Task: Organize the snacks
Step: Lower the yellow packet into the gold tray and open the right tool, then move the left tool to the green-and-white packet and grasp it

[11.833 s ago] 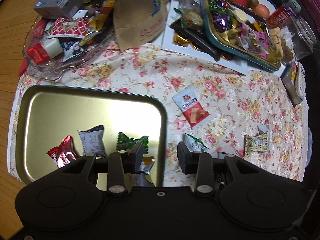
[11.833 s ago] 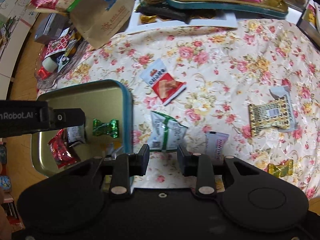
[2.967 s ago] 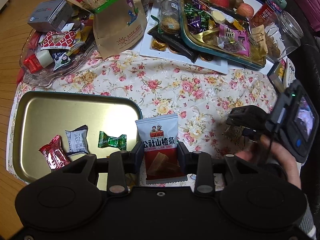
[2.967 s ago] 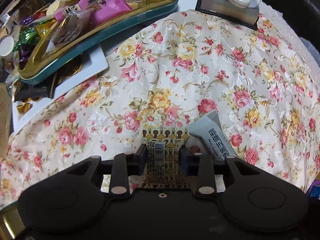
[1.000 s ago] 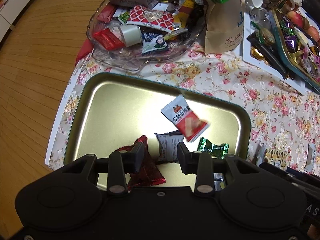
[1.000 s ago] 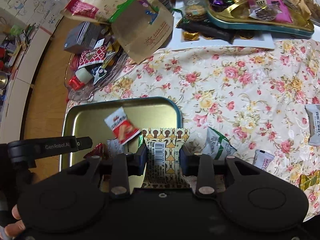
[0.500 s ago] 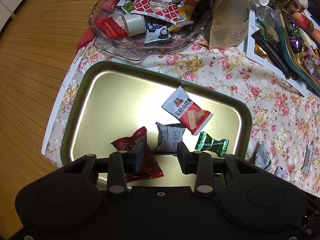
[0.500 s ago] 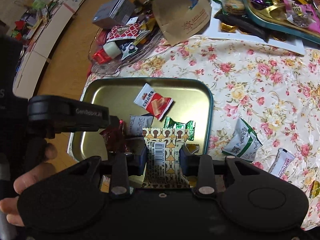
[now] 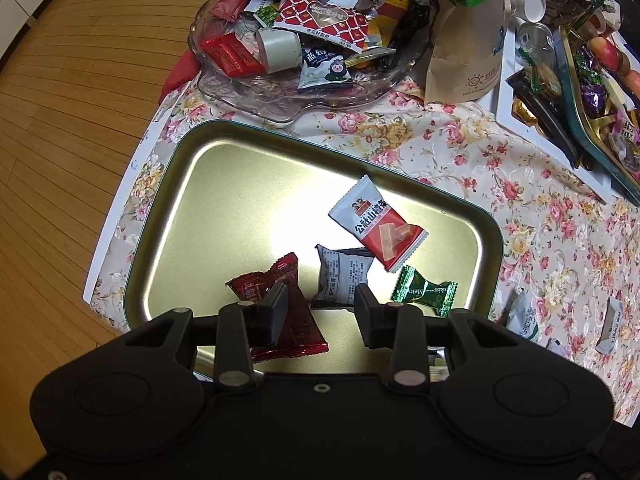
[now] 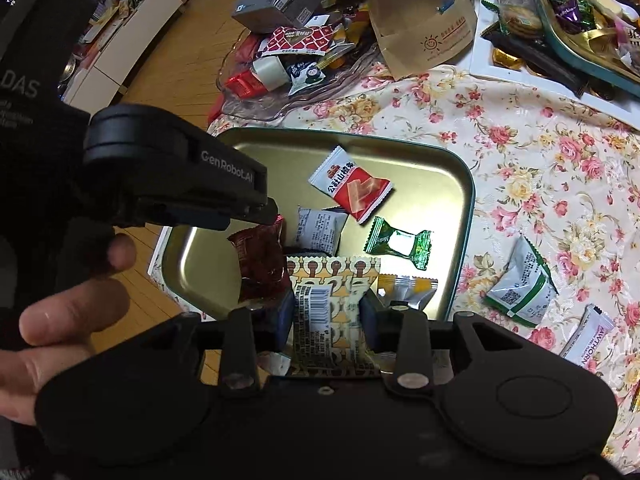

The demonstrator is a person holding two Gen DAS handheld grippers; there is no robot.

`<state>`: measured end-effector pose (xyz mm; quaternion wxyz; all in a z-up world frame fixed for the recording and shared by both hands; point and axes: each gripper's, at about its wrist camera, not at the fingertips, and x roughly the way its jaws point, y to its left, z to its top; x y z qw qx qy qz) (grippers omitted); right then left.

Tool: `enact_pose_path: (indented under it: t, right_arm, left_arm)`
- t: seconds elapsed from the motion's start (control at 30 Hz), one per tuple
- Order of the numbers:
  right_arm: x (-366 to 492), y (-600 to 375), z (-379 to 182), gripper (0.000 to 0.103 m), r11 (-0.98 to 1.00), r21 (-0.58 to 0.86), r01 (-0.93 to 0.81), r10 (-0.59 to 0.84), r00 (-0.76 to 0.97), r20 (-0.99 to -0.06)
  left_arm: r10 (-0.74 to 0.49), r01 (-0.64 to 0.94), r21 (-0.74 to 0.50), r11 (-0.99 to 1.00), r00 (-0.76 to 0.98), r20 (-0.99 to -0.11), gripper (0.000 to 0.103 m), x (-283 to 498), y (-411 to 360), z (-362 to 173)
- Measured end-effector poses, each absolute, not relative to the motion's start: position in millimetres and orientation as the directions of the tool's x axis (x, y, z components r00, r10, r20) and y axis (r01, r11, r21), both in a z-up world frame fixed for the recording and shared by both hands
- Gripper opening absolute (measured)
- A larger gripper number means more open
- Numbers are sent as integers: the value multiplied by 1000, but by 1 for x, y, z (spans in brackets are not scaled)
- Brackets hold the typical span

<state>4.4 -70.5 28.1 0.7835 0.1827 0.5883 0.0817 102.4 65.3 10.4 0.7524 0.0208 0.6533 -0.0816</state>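
A gold tray (image 9: 224,184) with a teal rim lies on the floral cloth and also shows in the right wrist view (image 10: 440,184). In it lie a red-and-white snack packet (image 9: 376,228), a grey packet (image 9: 340,276), a dark red packet (image 9: 280,308) and a green candy (image 9: 424,290). My left gripper (image 9: 316,312) is open and empty above the tray's near part. My right gripper (image 10: 326,314) is shut on a yellow patterned packet (image 10: 332,300) and holds it over the tray's near edge. The left gripper body (image 10: 168,184) reaches in from the left.
A glass dish (image 9: 288,96) piled with snacks and a brown paper bag (image 9: 464,60) stand behind the tray. A second full tray (image 9: 600,120) is at the far right. Loose packets (image 10: 520,284) and a white sachet (image 10: 588,336) lie on the cloth at the right. Wooden floor (image 9: 60,140) is on the left.
My right gripper has carried the yellow patterned packet closer over the tray. My left gripper, empty, has shifted slightly; the red-and-white packet lies still in the tray.
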Motion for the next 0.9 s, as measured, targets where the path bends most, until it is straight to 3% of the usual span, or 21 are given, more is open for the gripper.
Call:
enact_pose_path:
  t: [0.43, 0.9]
  right_arm:
    - [4, -98, 27, 41, 920, 354, 168, 296, 297, -908]
    - [-17, -191, 18, 41, 881, 284, 379, 177, 292, -940]
  left_arm:
    - [-99, 200, -71, 977, 132, -986, 45, 93, 47, 13]
    - [-130, 362, -82, 929, 111, -985, 45, 60, -15, 18]
